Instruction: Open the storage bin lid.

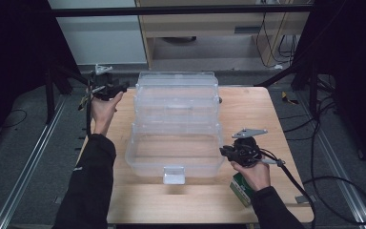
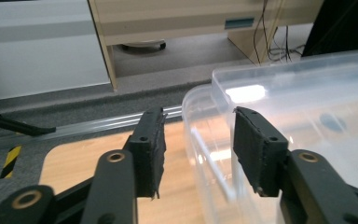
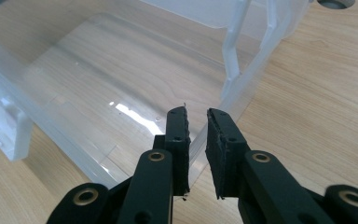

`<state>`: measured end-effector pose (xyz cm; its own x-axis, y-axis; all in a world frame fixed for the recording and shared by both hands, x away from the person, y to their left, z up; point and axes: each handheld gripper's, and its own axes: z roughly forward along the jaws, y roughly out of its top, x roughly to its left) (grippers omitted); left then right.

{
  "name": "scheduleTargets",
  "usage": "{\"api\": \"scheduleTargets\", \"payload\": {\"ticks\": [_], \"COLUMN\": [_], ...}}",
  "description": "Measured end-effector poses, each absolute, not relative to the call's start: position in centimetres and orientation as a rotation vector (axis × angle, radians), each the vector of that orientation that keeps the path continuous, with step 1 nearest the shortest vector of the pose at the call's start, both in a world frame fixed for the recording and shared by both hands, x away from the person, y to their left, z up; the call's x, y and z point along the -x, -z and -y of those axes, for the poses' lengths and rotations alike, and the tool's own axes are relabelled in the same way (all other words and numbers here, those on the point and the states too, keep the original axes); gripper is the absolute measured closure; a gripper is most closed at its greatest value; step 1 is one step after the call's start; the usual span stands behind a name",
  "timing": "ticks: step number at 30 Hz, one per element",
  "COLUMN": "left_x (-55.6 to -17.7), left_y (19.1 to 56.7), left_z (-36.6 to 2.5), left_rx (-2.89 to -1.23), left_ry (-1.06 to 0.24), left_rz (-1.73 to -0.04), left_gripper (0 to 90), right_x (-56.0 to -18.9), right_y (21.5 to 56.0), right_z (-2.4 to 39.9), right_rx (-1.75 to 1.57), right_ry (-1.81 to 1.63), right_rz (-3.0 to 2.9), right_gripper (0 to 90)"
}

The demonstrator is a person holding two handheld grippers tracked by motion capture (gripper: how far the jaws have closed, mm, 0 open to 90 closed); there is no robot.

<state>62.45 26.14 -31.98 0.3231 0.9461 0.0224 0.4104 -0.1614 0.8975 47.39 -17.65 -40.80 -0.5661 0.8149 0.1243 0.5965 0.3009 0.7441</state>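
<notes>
Left tongs: my left gripper (image 1: pixel 106 86) hung off the table's far-left corner, beside the box's top tier; in the left gripper view (image 2: pixel 198 149) its jaws stood wide apart with nothing between them, the right pad (image 2: pixel 254 149) in front of the clear wall.
Right tongs: my right gripper (image 1: pixel 240 151) sat at the near-right corner of the box; in the right gripper view (image 3: pixel 196 149) its jaws were narrowly parted, straddling the thin rim of the bottom bin. I could not tell whether the pads touched it.
Box: a clear plastic tiered storage box (image 1: pixel 176 121) stood open mid-table, its tiers stepped back toward the far edge, a white latch (image 1: pixel 174 174) at its near front.
Green carton: a small green box (image 1: pixel 242 189) lay under my right hand (image 1: pixel 252 171), near the front-right edge.
Table: light wooden top (image 1: pixel 248 109).
Floor: grey carpet with black cables (image 1: pixel 333 186) to the right.
</notes>
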Motion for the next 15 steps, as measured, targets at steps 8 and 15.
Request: {"api": "scheduleTargets", "payload": {"ticks": [8,15], "left_x": [-56.8,-53.0], "left_y": [32.1,33.3], "left_z": [-28.0,-28.3], "left_rx": [-1.79,-1.839], "left_ry": [-0.796,-0.749], "left_rz": [-1.189,-1.161], "left_gripper": [44.5,42.3], "right_x": [-47.5,-47.5], "right_y": [40.8,40.7], "right_z": [17.8,17.8], "right_rx": [-1.284,-1.296], "right_ry": [-1.132,-1.132], "right_rz": [-2.304,-2.308], "right_gripper": [78.8,78.6]}}
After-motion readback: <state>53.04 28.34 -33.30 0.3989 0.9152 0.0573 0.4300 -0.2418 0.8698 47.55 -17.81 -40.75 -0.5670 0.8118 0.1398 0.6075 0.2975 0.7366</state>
